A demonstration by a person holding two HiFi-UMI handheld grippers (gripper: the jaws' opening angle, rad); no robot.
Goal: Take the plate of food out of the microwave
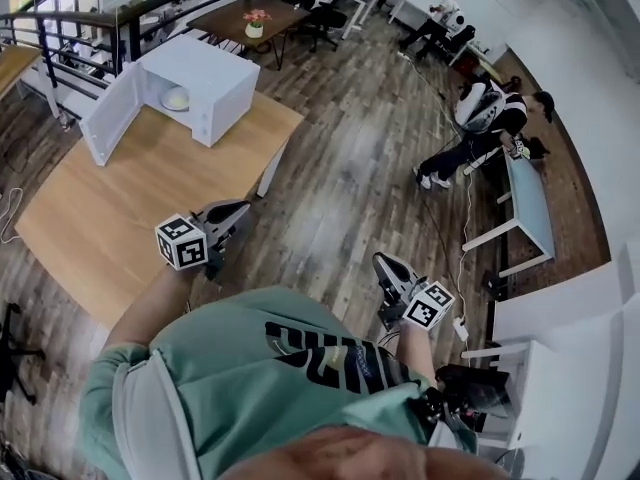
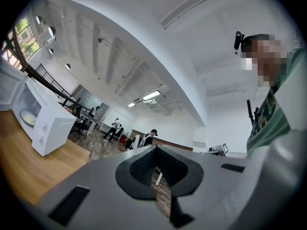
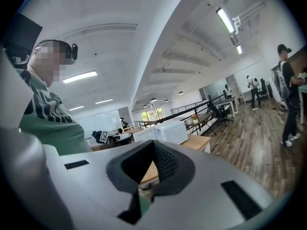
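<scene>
- Left gripper was up over the near right edge of the table, jaws pressed together with nothing in them. Its own view showed only a sliver of floor through the slit.
- Its marker cube sat just behind the jaws, near the person's body.
- Right gripper hung over the wood floor, off to the right of the table, jaws likewise together and empty.
- The two grippers were well apart, one on either side of the person's green shirt.
- And there was the target: the white microwave stood at the far end of the table, its door swung wide open to the left.
- The plate sat inside the microwave with a pale mound of food on it. It was well away from both grippers, and neither was touching it.
- Between the left gripper and the microwave lay a bare stretch of tabletop.
- Farther off stood a dark table with a flower pot on it, and a black railing ran along the far left.
- On the far right, people sat low by a white bench.
</scene>
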